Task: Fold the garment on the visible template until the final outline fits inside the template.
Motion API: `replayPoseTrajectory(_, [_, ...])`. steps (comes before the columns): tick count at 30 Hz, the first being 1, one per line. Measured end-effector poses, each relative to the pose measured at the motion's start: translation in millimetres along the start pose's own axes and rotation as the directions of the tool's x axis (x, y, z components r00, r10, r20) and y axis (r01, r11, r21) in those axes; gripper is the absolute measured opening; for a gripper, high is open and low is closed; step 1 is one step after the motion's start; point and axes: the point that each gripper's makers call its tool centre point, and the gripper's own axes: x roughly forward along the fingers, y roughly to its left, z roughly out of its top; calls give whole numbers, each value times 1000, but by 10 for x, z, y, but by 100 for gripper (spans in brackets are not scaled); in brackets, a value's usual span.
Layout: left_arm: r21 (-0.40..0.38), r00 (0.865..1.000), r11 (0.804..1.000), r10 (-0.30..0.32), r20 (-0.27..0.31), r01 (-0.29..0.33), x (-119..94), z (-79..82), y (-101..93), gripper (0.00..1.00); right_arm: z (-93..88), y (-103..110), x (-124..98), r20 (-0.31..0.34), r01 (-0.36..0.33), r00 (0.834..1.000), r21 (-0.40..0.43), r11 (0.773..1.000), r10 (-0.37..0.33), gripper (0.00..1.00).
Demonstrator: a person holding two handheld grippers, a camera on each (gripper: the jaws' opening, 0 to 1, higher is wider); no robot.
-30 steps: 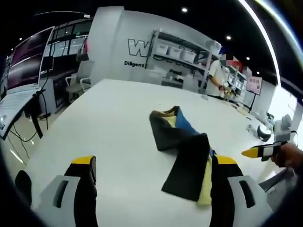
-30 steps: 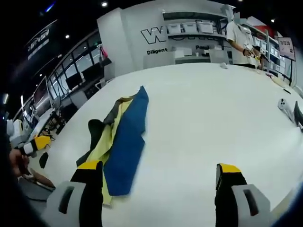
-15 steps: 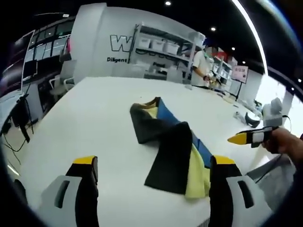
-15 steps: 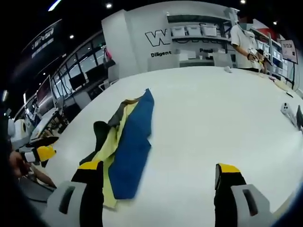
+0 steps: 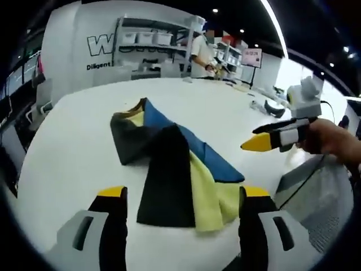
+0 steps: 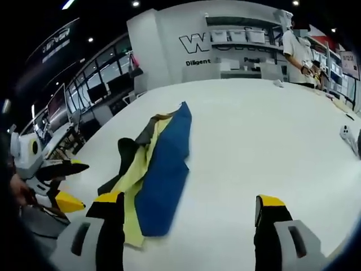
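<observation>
The garment (image 5: 169, 164) is lying on the white counter (image 5: 73, 147) as a long, loosely bunched strip of blue, yellow and black cloth, running away from both cameras toward the middle of the surface. In the left gripper view the left claw (image 5: 183, 217) is hovering low over the near end of the strip, its yellow-tipped jaws standing wide apart and gripping nothing, with the black and yellow folds lying between and just beyond them. The right claw (image 5: 265, 140) is coming into that same view from the right, held in a hand (image 5: 333, 141) off the side of the cloth; its jaws are looking spread and nothing is between them. In the right gripper view the right claw (image 6: 189, 217) is likewise released, its jaws parted over bare counter just beside the blue edge of the garment (image 6: 158, 164), while the left claw (image 6: 62, 183) is showing at the far left. No template outline is making itself plain on the counter in these views. The work seems to be sitting between folds: the cloth is narrowed lengthwise but not yet shortened. The next move is probably calling for both claws to pinch the near end and carry it over toward the far end, keeping the edges aligned.
</observation>
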Motion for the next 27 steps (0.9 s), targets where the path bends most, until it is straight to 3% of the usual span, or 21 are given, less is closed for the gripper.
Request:
replayPoseTrajectory(3, [-18, 999, 999, -34, -4, 34, 98, -37, -34, 68, -47, 54, 16, -15, -15, 1000, 5, 1000, 15, 95])
replayPoseTrajectory(8, [28, 996, 997, -76, -43, 78, 177, -89, -91, 49, -64, 69, 23, -27, -20, 999, -5, 1000, 20, 95])
replayPoseTrajectory(15, [72, 987, 990, -115, -108, 123, 307, -205, -156, 32, -44, 78, 59, -29, -23, 999, -7, 1000, 23, 95])
replayPoseTrajectory(22, [108, 975, 979, -153, -162, 171, 394, -288, -260, 22, -40, 80, 54, -26, -23, 999, -12, 1000, 22, 94])
replayPoseTrajectory(24, [103, 974, 980, -153, -166, 172, 409, -302, -259, 18, -44, 80, 56, -28, -23, 999, -13, 1000, 23, 94])
replayPoseTrajectory(27, [71, 970, 981, -166, -177, 181, 429, -329, -276, 4, -60, 83, 63, -34, -26, 999, -14, 1000, 25, 94])
